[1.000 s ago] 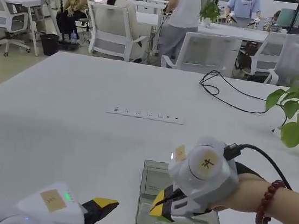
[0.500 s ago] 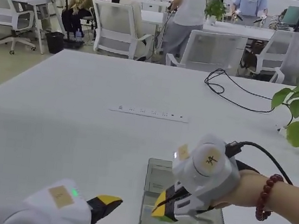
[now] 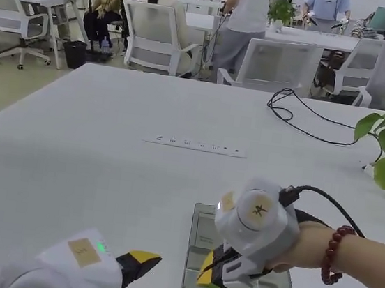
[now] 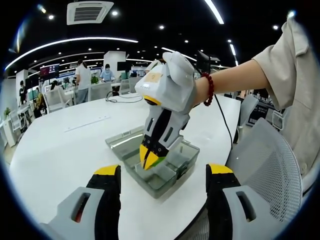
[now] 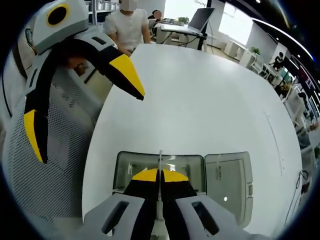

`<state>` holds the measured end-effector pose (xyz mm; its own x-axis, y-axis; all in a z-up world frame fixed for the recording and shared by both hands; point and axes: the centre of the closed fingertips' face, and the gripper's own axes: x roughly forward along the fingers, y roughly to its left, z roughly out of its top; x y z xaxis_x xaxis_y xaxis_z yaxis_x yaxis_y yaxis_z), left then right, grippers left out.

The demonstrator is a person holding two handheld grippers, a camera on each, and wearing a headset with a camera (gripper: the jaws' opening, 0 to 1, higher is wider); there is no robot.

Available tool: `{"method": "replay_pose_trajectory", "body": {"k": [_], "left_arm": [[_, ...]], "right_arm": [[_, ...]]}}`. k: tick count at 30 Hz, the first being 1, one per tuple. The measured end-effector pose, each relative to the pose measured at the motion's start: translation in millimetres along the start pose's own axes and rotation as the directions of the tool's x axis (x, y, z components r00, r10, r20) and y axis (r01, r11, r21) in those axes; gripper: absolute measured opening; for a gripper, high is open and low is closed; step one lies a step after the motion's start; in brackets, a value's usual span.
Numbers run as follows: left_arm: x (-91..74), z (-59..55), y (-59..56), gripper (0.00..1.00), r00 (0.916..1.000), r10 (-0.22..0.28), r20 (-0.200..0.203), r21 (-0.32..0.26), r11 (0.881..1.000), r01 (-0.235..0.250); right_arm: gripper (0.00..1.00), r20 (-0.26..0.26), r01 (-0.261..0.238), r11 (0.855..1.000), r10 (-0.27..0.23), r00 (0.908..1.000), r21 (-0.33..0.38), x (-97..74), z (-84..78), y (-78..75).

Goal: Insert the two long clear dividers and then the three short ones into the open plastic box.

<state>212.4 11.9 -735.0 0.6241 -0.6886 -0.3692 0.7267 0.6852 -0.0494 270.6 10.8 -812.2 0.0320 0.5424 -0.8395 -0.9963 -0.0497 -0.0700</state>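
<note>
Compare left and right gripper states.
Left gripper is open, jaws wide apart and empty; right gripper is shut on a clear divider. Left gripper sits off to the side of the box, aimed at it; right gripper points down over the box. Both have black jaws with yellow tips.

Not much to report tbh. Just seeing a small roll and dip of the right gripper (image 3: pixel 211 278) over the clear box (image 3: pixel 201 224). Tilts a bit steeper than a second ago and pushes its yellow tips slightly lower, closer to the box's left wall. Takes the clear divider (image 5: pixel 160 162) pinched in its jaws down with it. Drags the wrist with the bead bracelet (image 3: pixel 333 254) a touch inward too.
</note>
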Motion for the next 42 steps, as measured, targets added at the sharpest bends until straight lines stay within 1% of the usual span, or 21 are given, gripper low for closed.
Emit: {"method": "replay_pose_trajectory", "body": {"k": [4, 7, 9, 12, 15, 18, 21, 23, 25, 26, 28, 31, 33, 38, 40, 42], "left_arm": [[-0.1, 0.2, 0.4, 0.69, 1.0, 0.0, 0.0, -0.002, 1.0, 0.0], [-0.2, 0.3, 0.7, 0.69, 1.0, 0.002, -0.001, 0.001, 1.0, -0.002], [-0.2, 0.3, 0.8, 0.69, 1.0, 0.003, -0.002, 0.004, 1.0, -0.003], [0.0, -0.2, 0.1, 0.69, 1.0, 0.0, -0.006, 0.006, 1.0, 0.0], [0.1, -0.4, 0.0, 0.7, 1.0, 0.0, -0.007, 0.008, 1.0, 0.001], [0.3, -0.2, 0.0, 0.7, 1.0, 0.0, -0.006, 0.009, 1.0, 0.0], [0.3, -0.2, 0.1, 0.7, 1.0, 0.002, -0.007, 0.012, 1.0, -0.002], [0.4, 0.0, 0.4, 0.7, 1.0, 0.003, -0.007, 0.011, 1.0, -0.003], [0.4, 0.1, 0.5, 0.7, 1.0, 0.003, -0.006, 0.009, 1.0, -0.003], [0.5, 0.1, 0.4, 0.7, 1.0, 0.003, -0.006, 0.009, 1.0, -0.002], [0.4, 0.1, 0.0, 0.7, 1.0, 0.002, -0.006, 0.011, 1.0, -0.002], [0.4, 0.7, 0.3, 0.7, 1.0, 0.008, -0.001, 0.011, 1.0, -0.008], [0.0, 0.9, 1.0, 0.7, 0.9999, 0.011, 0.0, 0.012, 1.0, -0.011], [-0.2, 1.3, 0.7, 0.71, 0.9999, 0.012, 0.003, 0.013, 1.0, -0.012], [-0.4, 1.5, 0.9, 0.71, 0.9999, 0.013, 0.004, 0.012, 1.0, -0.013], [-0.6, 1.8, 1.4, 0.71, 0.9999, 0.015, 0.007, 0.012, 1.0, -0.015]], "right_arm": [[0.02, -0.027, -0.012, 1.0, 0.013, 0.9996, 0.011, 5.9, -4.5, 0.2], [0.02, -0.068, -0.012, 1.0, 0.013, 0.9976, 0.012, 11.5, -7.2, 1.0], [0.02, -0.086, -0.015, 1.0, 0.015, 0.9962, -0.003, 11.6, -7.1, 1.3], [0.02, -0.099, -0.019, 1.0, 0.019, 0.9949, 0.0, 10.7, -7.9, 1.0], [0.02, -0.13, -0.019, 1.0, 0.018, 0.9913, -0.001, 14.4, -11.3, 1.2], [0.02, -0.148, -0.03, 1.0, 0.028, 0.9885, -0.01, 13.8, -10.6, 1.0], [0.02, -0.162, -0.029, 0.999, 0.026, 0.9865, -0.016, 13.7, -11.1, 1.4], [0.02, -0.161, -0.024, 1.0, 0.021, 0.9867, -0.018, 13.6, -11.5, 1.6], [0.03, -0.165, -0.012, 1.0, 0.012, 0.9862, -0.002, 13.5, -11.9, 0.6], [0.03, -0.168, -0.012, 1.0, 0.007, 0.9858, -0.028, 13.2, -12.0, 1.2], [0.04, -0.172, -0.012, 0.999, 0.005, 0.9851, -0.04, 12.5, -12.7, 1.9], [0.07, -0.168, -0.006, 1.0, 0.003, 0.9858, -0.015, 11.4, -14.2, 2.4], [0.08, -0.153, 0.0, 1.0, 0.001, 0.9882, 0.006, 10.0, -13.4, 2.9], [0.11, -0.135, 0.007, 1.0, -0.006, 0.9909, 0.01, 6.3, -12.5, 3.5], [0.14, -0.125, 0.013, 1.0, -0.011, 0.9922, 0.017, 4.0, -12.0, 4.3], [0.16, -0.105, 0.016, 0.999, -0.013, 0.9943, 0.028, 1.1, -10.4, 5.1]]}}
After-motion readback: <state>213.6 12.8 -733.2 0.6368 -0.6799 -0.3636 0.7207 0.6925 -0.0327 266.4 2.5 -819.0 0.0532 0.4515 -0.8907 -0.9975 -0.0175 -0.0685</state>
